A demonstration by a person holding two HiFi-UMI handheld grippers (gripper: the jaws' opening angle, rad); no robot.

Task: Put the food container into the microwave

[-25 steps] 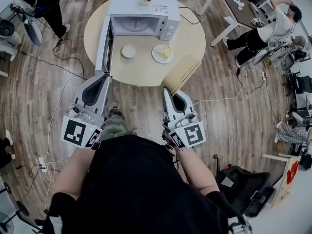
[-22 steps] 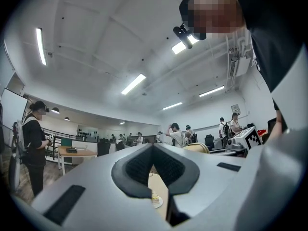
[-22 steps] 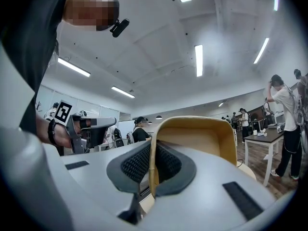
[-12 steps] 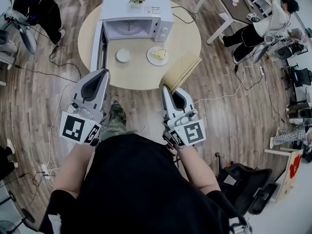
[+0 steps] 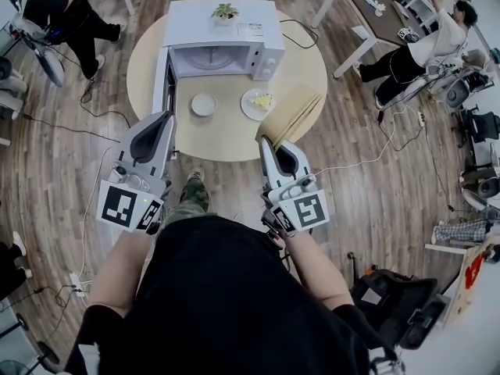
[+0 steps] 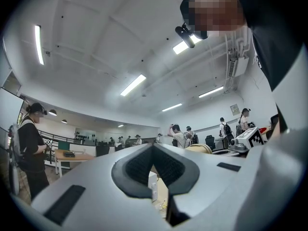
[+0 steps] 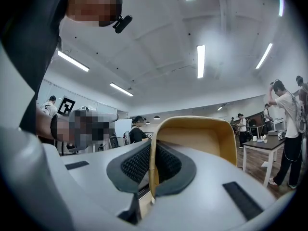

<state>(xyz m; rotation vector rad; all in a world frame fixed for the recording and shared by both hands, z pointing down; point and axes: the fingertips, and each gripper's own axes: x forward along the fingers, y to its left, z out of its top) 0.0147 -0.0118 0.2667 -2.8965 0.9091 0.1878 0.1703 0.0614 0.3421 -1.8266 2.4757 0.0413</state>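
A white microwave (image 5: pixel 223 41) stands at the back of a round table (image 5: pixel 312 61), its door (image 5: pixel 166 84) swung open to the left. In front of it lie a small white dish (image 5: pixel 204 104) and a white plate with yellow food (image 5: pixel 262 102). My left gripper (image 5: pixel 160 117) hovers at the table's near left edge, shut and empty. My right gripper (image 5: pixel 269 141) hovers just short of the near right edge, also shut and empty. Both point at the table. In the gripper views the left gripper (image 6: pixel 153 148) and right gripper (image 7: pixel 151 146) have their pads together.
A tan wooden chair (image 5: pixel 291 114) stands at the table's near right, right ahead of my right gripper, and its back (image 7: pixel 202 138) fills the right gripper view. A small potted plant (image 5: pixel 225 11) sits on the microwave. Cables cross the wooden floor. People and desks stand around the room.
The table and microwave have shifted slightly in the head view as the person moves. Both grippers keep the same pose, shut, in front of the body.
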